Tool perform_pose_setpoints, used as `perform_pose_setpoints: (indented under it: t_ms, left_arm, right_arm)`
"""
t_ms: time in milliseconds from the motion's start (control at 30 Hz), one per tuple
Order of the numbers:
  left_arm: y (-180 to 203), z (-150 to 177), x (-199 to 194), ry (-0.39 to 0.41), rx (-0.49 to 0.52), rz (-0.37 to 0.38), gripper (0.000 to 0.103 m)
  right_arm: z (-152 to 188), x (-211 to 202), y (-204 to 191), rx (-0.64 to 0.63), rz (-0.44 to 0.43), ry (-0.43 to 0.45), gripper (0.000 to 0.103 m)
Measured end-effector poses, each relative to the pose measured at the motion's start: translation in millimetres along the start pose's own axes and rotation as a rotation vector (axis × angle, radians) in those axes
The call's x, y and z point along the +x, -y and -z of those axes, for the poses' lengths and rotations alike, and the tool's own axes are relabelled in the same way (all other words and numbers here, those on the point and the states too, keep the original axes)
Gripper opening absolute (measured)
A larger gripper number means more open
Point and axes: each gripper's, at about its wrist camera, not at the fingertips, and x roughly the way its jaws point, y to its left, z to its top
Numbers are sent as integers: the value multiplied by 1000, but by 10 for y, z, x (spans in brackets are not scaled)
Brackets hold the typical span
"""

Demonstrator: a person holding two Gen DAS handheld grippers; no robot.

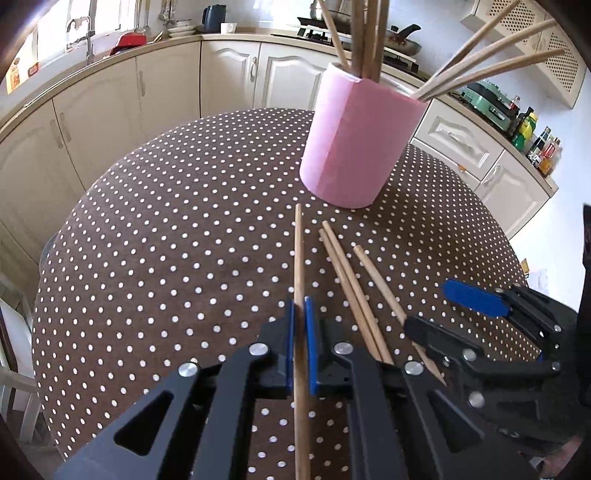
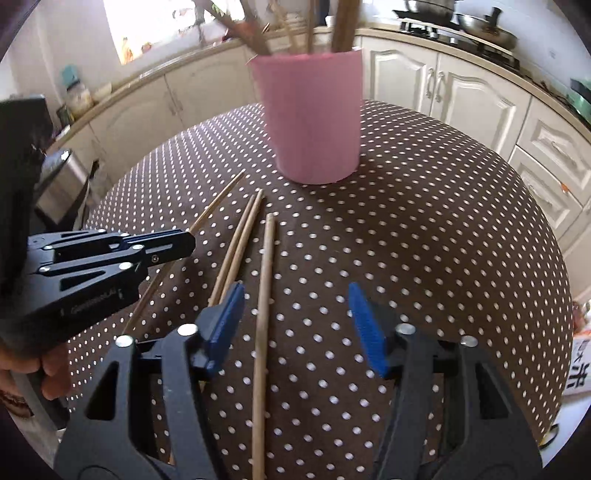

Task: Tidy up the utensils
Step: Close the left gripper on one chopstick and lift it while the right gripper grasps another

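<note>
Left wrist: jaws clamping one chopstick (image 1: pixel 298 258).

Left wrist view: holder (image 1: pixel 354 144) stands upper centre on the table (image 1: pixel 166 240), chopsticks (image 1: pixel 364 33) upright inside it. Four loose chopsticks are laid below it: single one (image 1: pixel 298 258) leftmost, a touching pair (image 1: pixel 341 269) beside, another (image 1: pixel 376 277) rightmost.

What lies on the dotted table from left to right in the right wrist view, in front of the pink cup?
Single chopstick under the left hand-held gripper → touching pair of chopsticks → lone chopstick between the right hand-held gripper's open fingers.
</note>
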Motion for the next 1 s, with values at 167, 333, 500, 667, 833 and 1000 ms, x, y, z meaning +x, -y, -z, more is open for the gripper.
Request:
perform_pose_setpoints:
  t_ms: [167, 333, 500, 667, 833, 1000]
  left_arm:
    - [-54, 26, 27, -29, 13, 0, 6]
    - [23, -60, 118, -57, 27, -9, 6]
    - [94, -186, 194, -88, 55, -26, 7]
    - [104, -345, 274, -137, 63, -12, 7]
    - [92, -505, 341, -171, 65, 8, 7]
    - [15, -469, 312, -131, 37, 57, 7]
  right_arm:
    - [-122, 151, -154, -64, 32, -84, 32]
    - [-247, 275, -292, -119, 50, -160, 32]
    - [-377, 418, -387, -152, 52, -199, 24]
    - [-464, 470, -348, -140, 35, -211, 9]
    - [-461, 424, -178, -76, -9, -192, 6]
    - [-390, 222, -27, -29, -57, -144, 6]
